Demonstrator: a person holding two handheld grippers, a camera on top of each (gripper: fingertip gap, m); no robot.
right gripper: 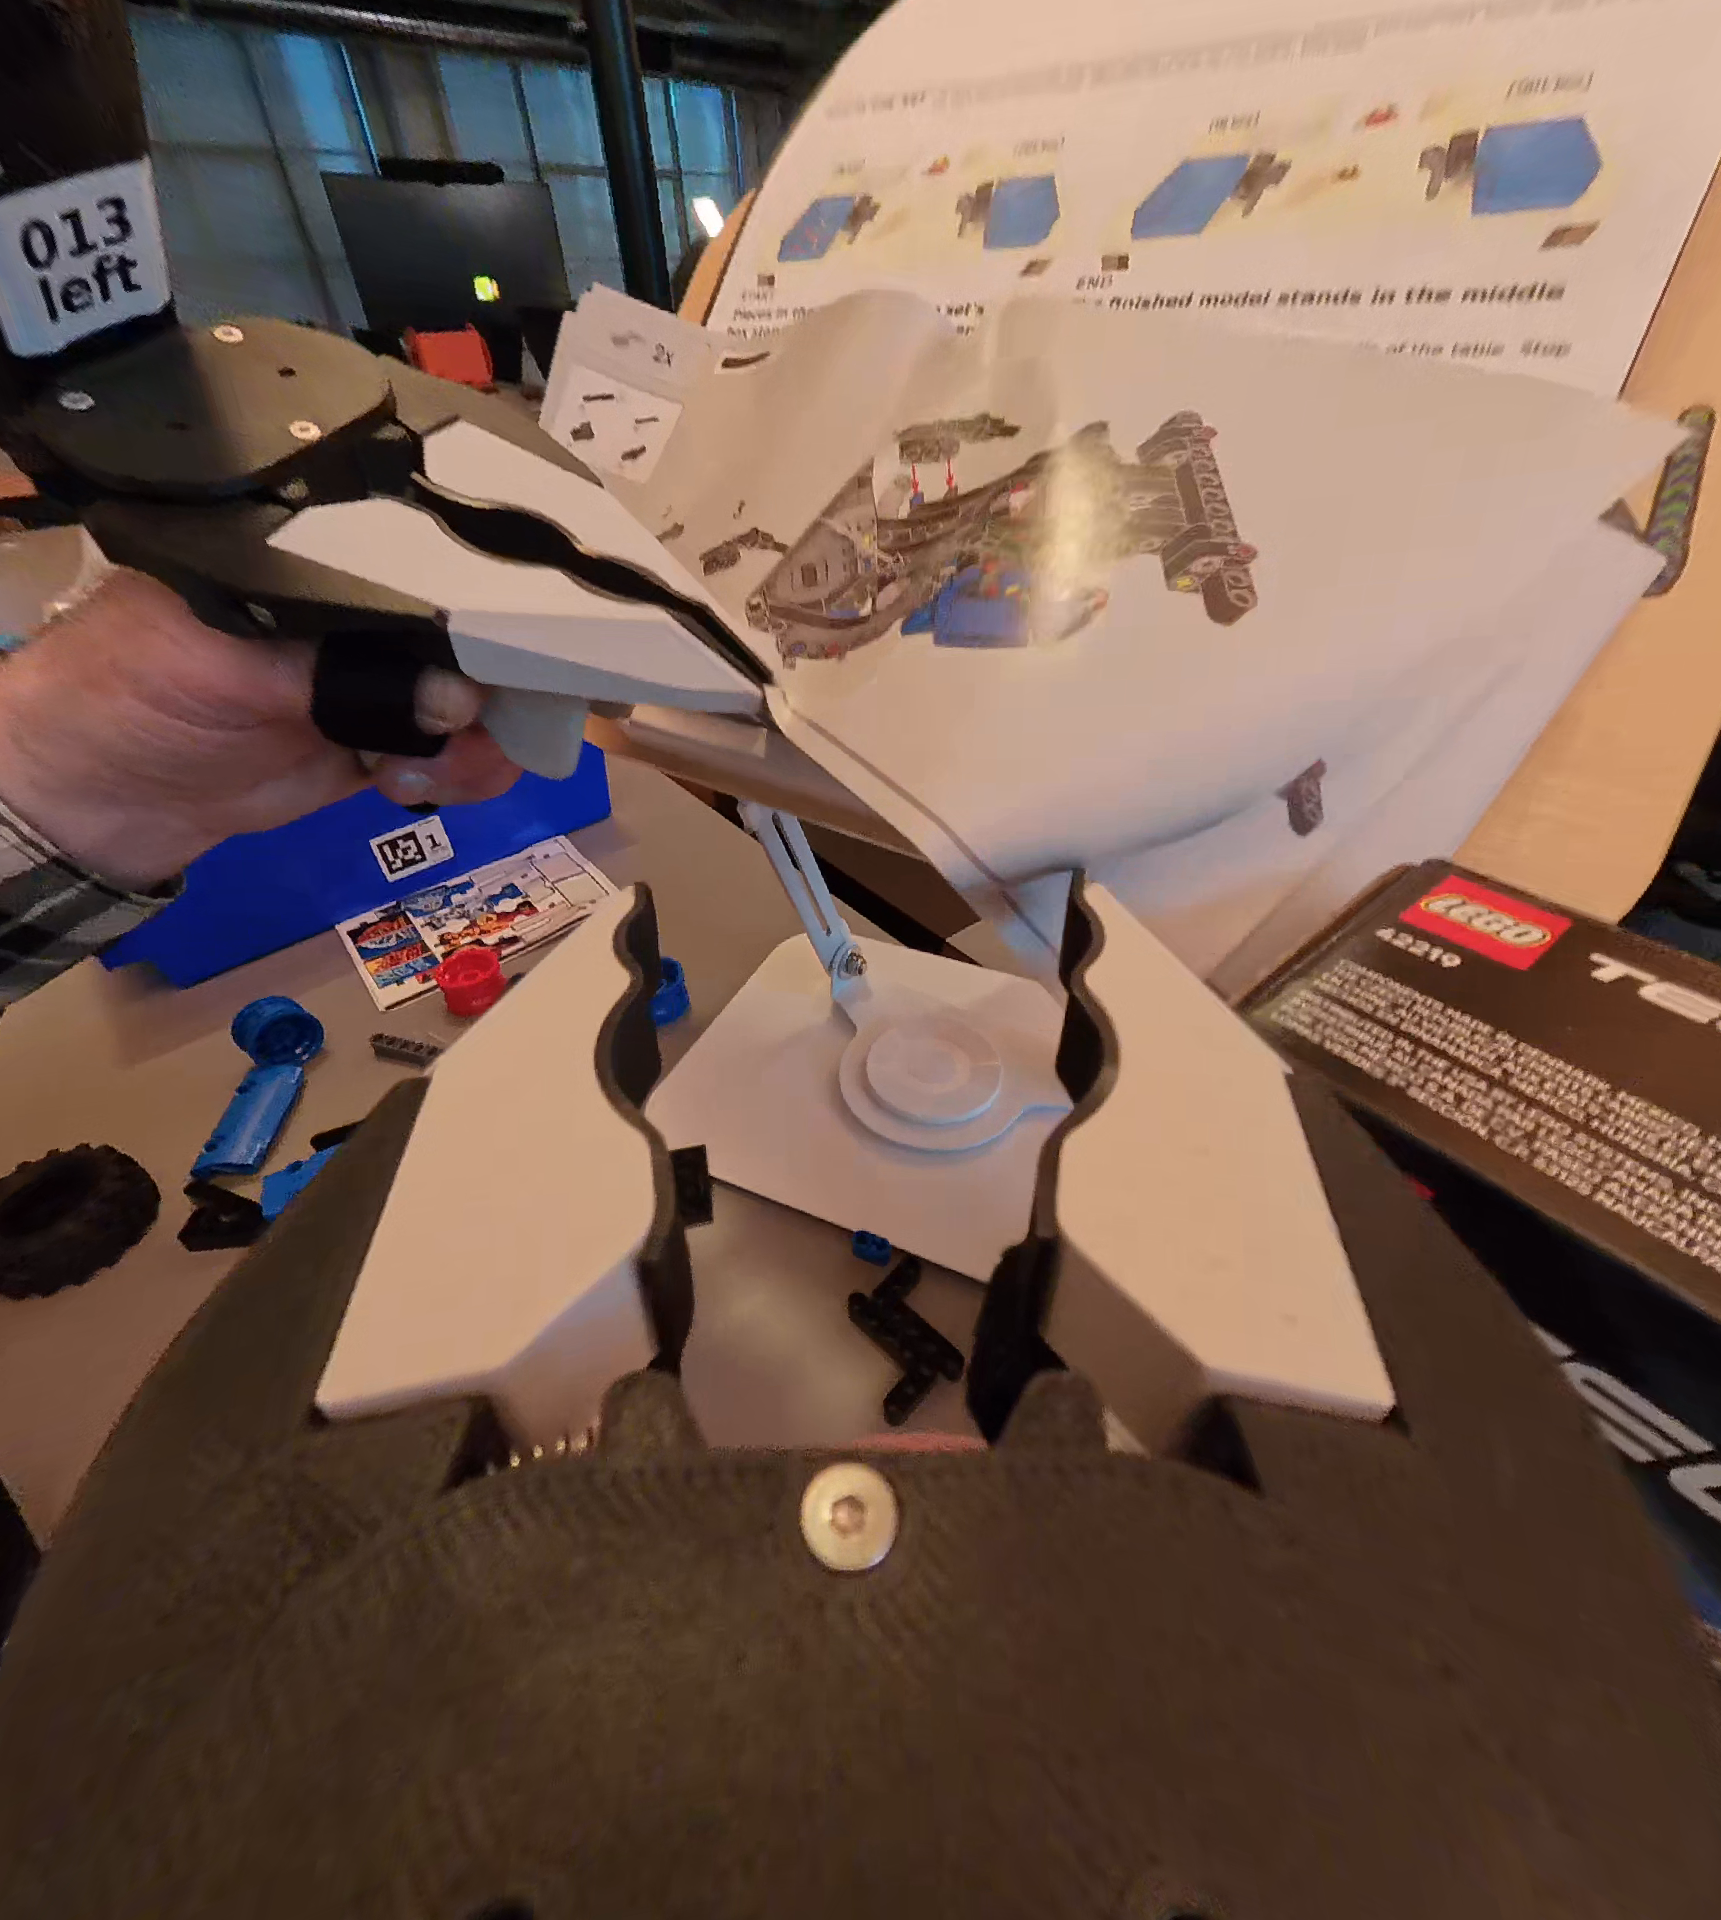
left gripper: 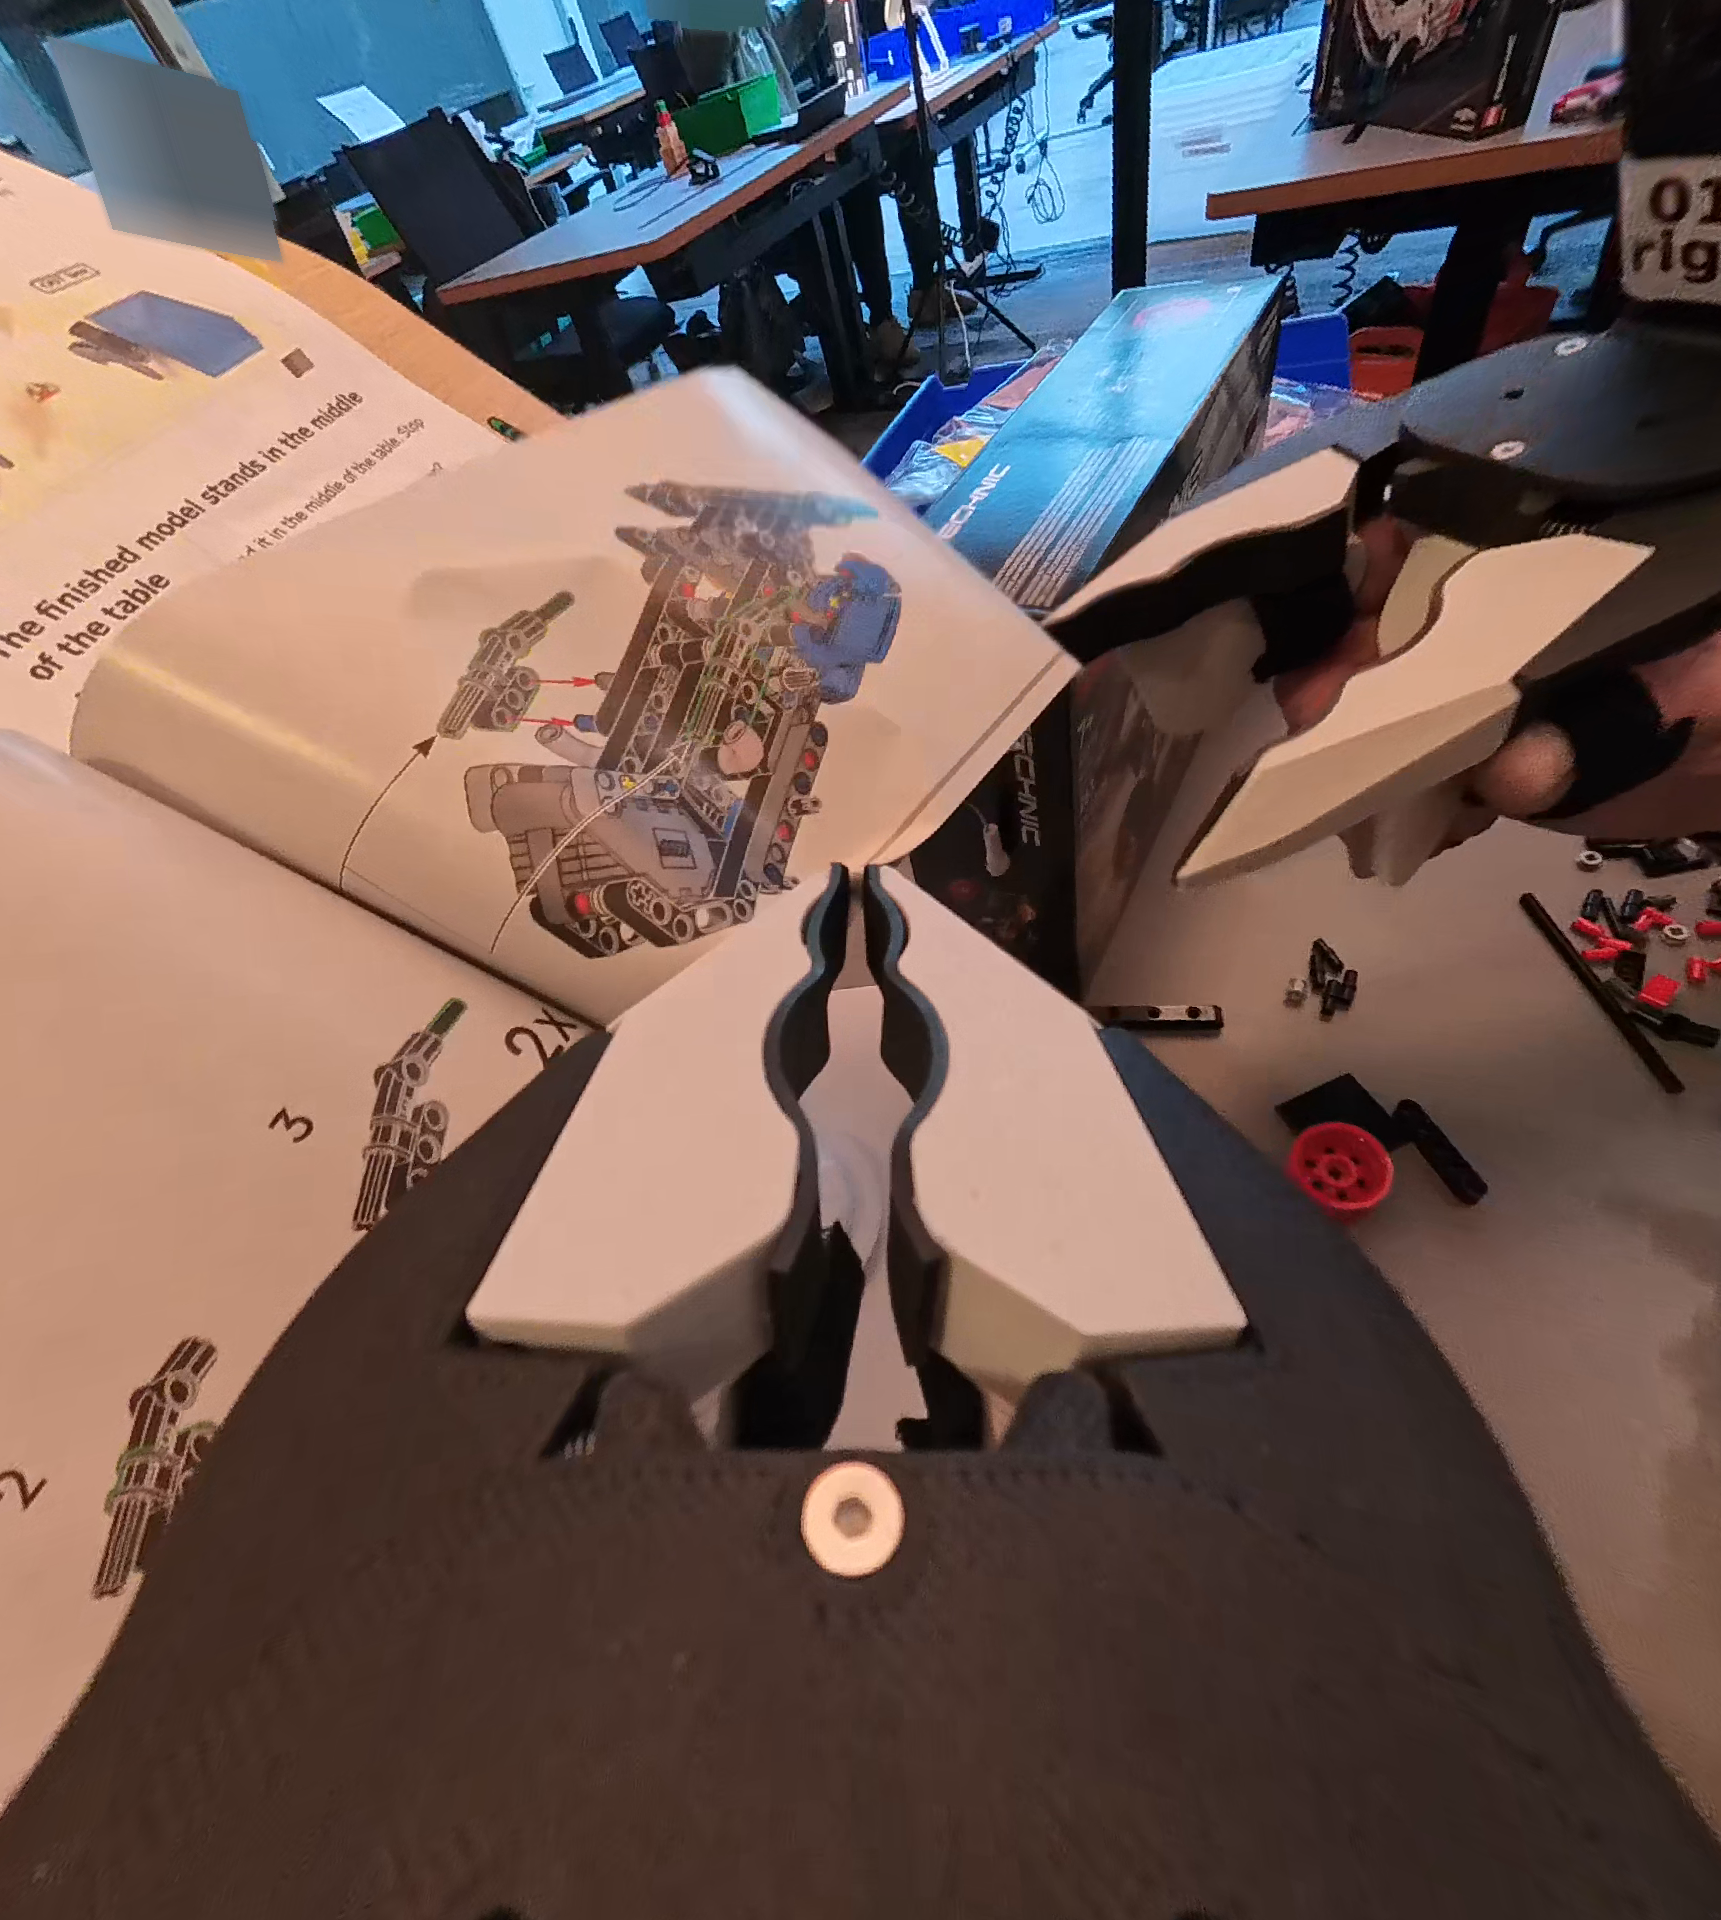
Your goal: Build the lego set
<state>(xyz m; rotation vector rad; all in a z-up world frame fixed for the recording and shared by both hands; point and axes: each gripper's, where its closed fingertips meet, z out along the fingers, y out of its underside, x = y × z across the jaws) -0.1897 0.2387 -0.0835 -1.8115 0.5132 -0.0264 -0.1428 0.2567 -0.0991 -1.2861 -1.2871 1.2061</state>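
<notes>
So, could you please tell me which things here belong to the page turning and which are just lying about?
In use:
left gripper
instruction booklet page
white booklet stand

Lying about:
red wheel hub
black tyre
blue bin
set box

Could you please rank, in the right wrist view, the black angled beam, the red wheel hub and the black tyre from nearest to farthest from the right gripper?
From the right gripper:
1. Black angled beam: on the table low between its open fingers.
2. Red wheel hub: left of it, by the comic leaflet.
3. Black tyre: far left on the table.
</notes>
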